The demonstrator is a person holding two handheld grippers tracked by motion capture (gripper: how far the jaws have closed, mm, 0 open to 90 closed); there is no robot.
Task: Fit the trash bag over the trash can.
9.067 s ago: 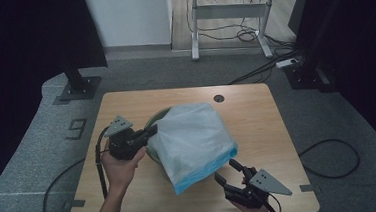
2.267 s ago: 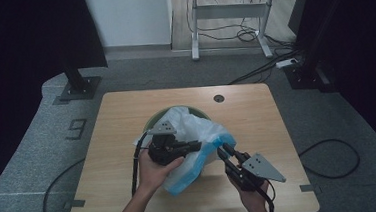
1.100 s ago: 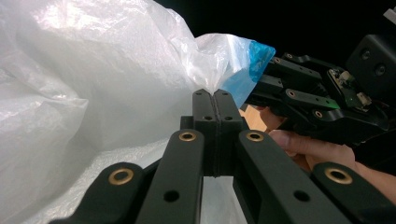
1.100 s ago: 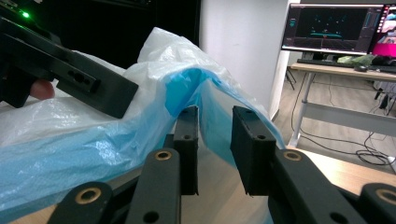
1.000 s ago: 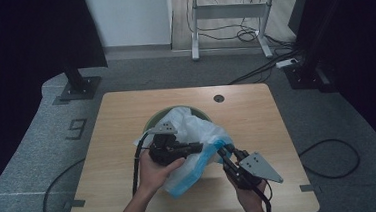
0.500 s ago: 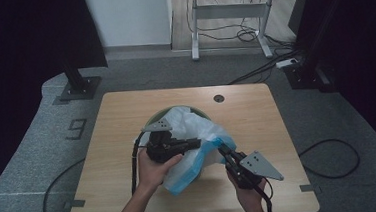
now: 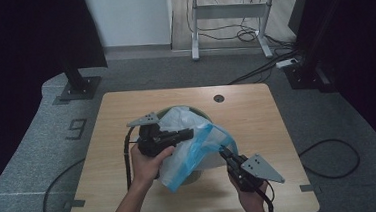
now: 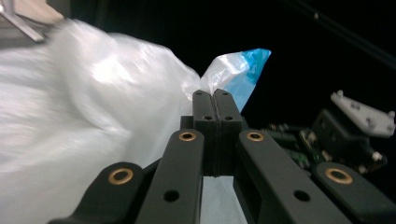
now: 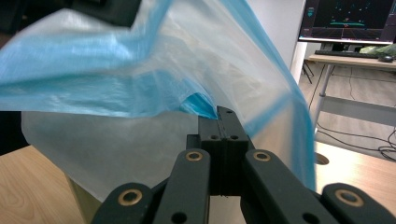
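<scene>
A translucent white plastic bag with a blue band around its mouth sits over a green bin in the middle of the table. My left gripper comes in from the left and is shut on a fold of the bag; the left gripper view has the jaws pressed together with a blue-tipped corner of bag sticking out past them. From the front right my right gripper is shut on the blue band, and its closed jaws pinch the film. The bag hides most of the bin.
The wooden table has a cable hole at the back. A cable trails from the left gripper over the front edge. Behind the table stands a desk with cables; a monitor is at the far right.
My left gripper has moved slightly up and to the left with the bag's edge in it, drawing the film tighter. The right hand has stayed about where it was.
</scene>
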